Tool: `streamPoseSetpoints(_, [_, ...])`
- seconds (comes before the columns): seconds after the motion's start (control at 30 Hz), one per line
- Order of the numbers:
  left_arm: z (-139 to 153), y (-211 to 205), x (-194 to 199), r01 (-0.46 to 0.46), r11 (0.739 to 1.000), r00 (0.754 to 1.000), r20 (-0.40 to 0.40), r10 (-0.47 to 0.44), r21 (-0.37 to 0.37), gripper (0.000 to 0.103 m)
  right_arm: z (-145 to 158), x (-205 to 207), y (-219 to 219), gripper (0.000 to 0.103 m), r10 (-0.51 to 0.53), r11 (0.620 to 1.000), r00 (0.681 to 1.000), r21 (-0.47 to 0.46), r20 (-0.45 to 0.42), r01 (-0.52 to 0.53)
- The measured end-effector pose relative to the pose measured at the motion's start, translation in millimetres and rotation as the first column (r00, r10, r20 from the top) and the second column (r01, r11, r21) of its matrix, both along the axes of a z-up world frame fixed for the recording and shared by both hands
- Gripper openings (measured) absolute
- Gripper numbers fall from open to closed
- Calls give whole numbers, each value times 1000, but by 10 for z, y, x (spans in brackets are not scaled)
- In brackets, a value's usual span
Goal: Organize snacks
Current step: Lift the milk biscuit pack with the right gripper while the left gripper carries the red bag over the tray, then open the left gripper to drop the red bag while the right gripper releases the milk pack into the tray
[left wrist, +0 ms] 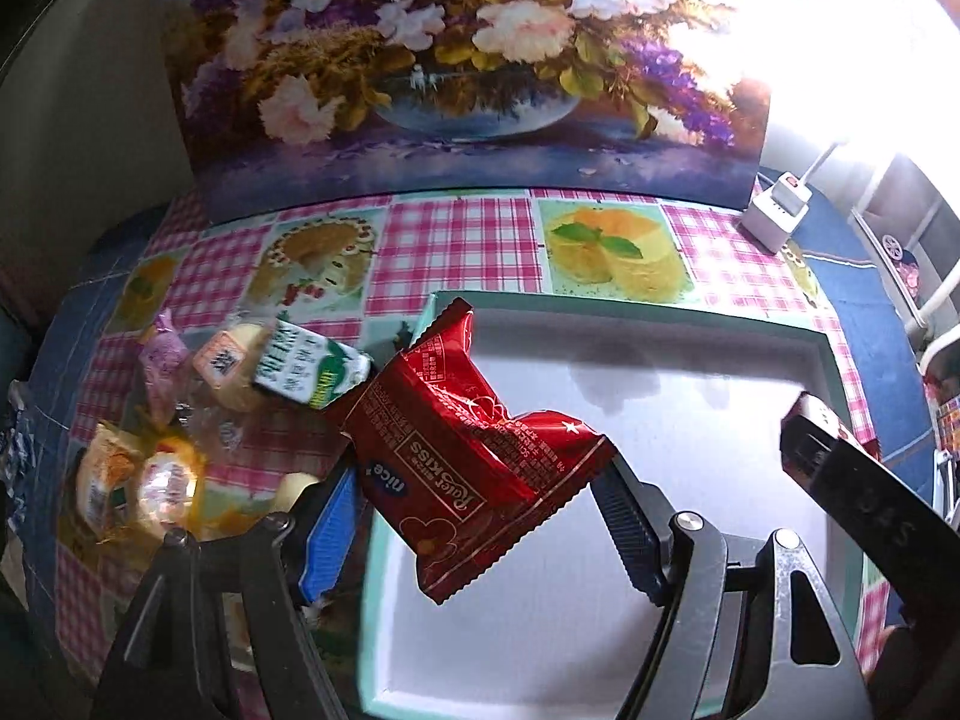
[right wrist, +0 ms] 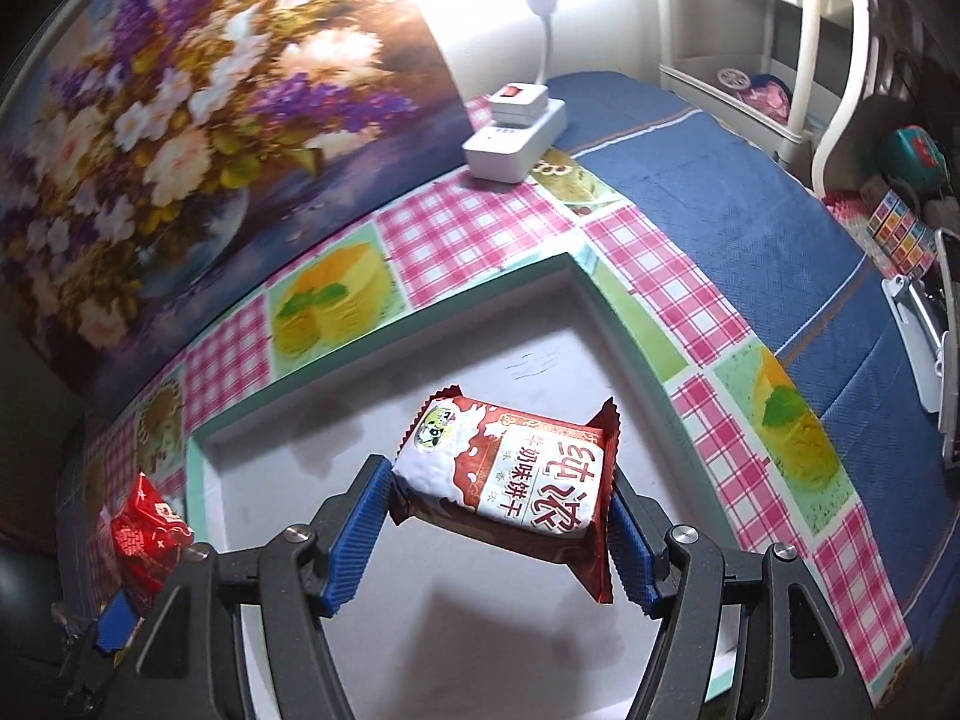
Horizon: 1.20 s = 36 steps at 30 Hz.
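My left gripper (left wrist: 480, 498) is shut on a shiny red snack packet (left wrist: 474, 450), held above the left edge of a white tray with a teal rim (left wrist: 630, 312). My right gripper (right wrist: 501, 531) is shut on a white and dark red biscuit packet (right wrist: 510, 468), hanging over the tray's white floor (right wrist: 420, 384). The red packet (right wrist: 144, 534) shows at the left edge of the right wrist view. The right gripper's arm shows at the right of the left wrist view. Several loose snacks (left wrist: 240, 372) lie on the cloth left of the tray, among them a green and white packet (left wrist: 309, 372).
A pink checked tablecloth (left wrist: 456, 240) covers the table. A large flower painting (left wrist: 456, 72) stands at the back. A white power strip (right wrist: 516, 132) with a lamp sits at the back right, beside a blue cloth (right wrist: 750, 222) and a white shelf (right wrist: 750, 78).
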<state>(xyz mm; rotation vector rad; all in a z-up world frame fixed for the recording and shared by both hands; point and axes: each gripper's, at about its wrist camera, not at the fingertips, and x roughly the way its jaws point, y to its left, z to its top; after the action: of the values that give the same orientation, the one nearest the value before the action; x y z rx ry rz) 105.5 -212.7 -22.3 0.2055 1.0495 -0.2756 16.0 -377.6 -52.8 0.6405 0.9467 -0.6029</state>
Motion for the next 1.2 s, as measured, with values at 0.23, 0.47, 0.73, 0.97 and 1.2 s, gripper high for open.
streamPoseSetpoints(0.23, [-187, -246, 124, 21, 1000, 1000, -9, -21, 7, 76, -113, 55, -225, 71, -48, 999, 998, -6, -27, 48])
streamPoseSetpoints(0.47, [-318, -399, 225, 30, 999, 999, -15, -30, 14, 76, -200, 112, -322, 71, -65, 998, 997, -7, -51, 65])
streamPoseSetpoints(0.73, [-421, -479, 283, 44, 999, 999, -18, -43, 30, 76, -265, 178, -328, 71, -61, 998, 995, 1, -76, 62])
streamPoseSetpoints(0.97, [-409, -490, 283, 55, 998, 998, -10, -55, 39, 77, -292, 212, -324, 71, -49, 999, 996, 7, -79, 49])
streamPoseSetpoints(1.2, [-348, -459, 279, 50, 998, 999, -2, -50, 38, 87, -273, 220, -353, 73, -38, 999, 996, 23, -78, 40])
